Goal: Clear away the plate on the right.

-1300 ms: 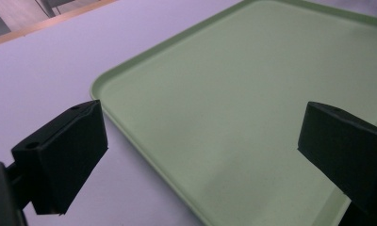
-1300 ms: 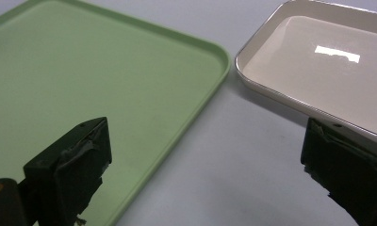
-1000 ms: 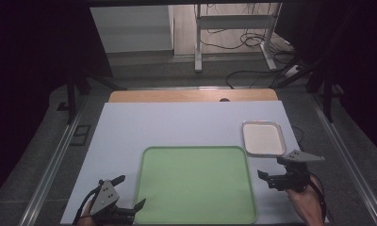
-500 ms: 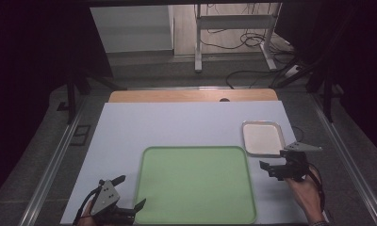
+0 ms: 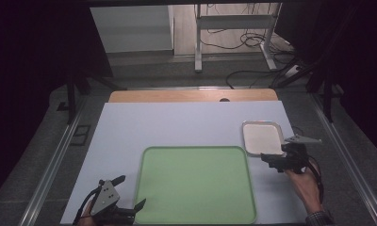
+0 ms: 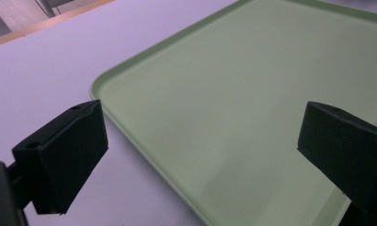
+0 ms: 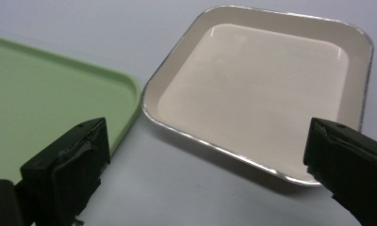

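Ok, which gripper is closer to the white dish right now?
Right. The right gripper hovers open at the white dish's near edge. The left gripper sits at the green tray's near left corner, far across from the dish.

Pale table (image 5: 177,127) with green tray (image 5: 196,183) beside white dish (image 5: 262,138).

The right gripper (image 7: 205,174) hung with its jaws spread wide, just short of the near rim of a square white dish (image 7: 266,94). A green tray (image 7: 45,94) lay just beside the dish, both resting on the pale table (image 7: 177,188).
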Demonstrator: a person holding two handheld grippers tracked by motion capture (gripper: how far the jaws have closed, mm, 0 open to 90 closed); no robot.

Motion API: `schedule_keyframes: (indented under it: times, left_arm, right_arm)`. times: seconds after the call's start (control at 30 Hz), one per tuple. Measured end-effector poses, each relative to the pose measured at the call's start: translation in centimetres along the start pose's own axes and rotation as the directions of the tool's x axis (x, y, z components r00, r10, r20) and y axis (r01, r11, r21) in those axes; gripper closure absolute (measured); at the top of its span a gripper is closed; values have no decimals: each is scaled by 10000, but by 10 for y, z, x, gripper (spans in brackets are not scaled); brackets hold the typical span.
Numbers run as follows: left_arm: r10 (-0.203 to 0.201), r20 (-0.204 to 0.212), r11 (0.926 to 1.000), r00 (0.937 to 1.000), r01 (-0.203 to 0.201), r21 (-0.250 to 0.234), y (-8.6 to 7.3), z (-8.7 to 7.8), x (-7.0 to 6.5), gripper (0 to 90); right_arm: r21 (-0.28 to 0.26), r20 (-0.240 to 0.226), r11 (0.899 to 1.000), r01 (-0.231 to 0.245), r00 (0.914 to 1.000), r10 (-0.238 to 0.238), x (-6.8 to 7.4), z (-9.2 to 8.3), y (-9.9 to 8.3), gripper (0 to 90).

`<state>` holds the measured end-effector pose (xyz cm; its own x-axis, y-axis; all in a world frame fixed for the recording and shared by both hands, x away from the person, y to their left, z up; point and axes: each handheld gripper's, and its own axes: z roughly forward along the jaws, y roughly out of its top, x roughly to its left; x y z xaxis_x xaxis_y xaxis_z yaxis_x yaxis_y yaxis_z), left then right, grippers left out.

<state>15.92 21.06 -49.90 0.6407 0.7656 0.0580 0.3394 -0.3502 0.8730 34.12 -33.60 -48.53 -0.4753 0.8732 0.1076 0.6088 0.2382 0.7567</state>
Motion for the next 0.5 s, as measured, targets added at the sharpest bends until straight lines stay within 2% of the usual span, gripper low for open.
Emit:
schedule_keyframes:
  times: [0.03, 0.27, 0.5]
  left_arm:
    - [13, 0, 10000, 10000, -13, 4, 0, 0, 0, 20]
    - [12, -1, 10000, 10000, -12, 9, 0, 0, 0, 20]
    - [59, -13, 10000, 10000, -59, 39, 0, 0, 0, 20]
  right_arm:
    - [110, 87, 9999, 104, 9999, -105, -3, 2, 2, 8]
    - [200, 214, 9998, 22, 9998, -26, -13, 8, 6, 7]
    - [81, 557, 9993, -362, 9978, 357, -26, 13, 13, 10]
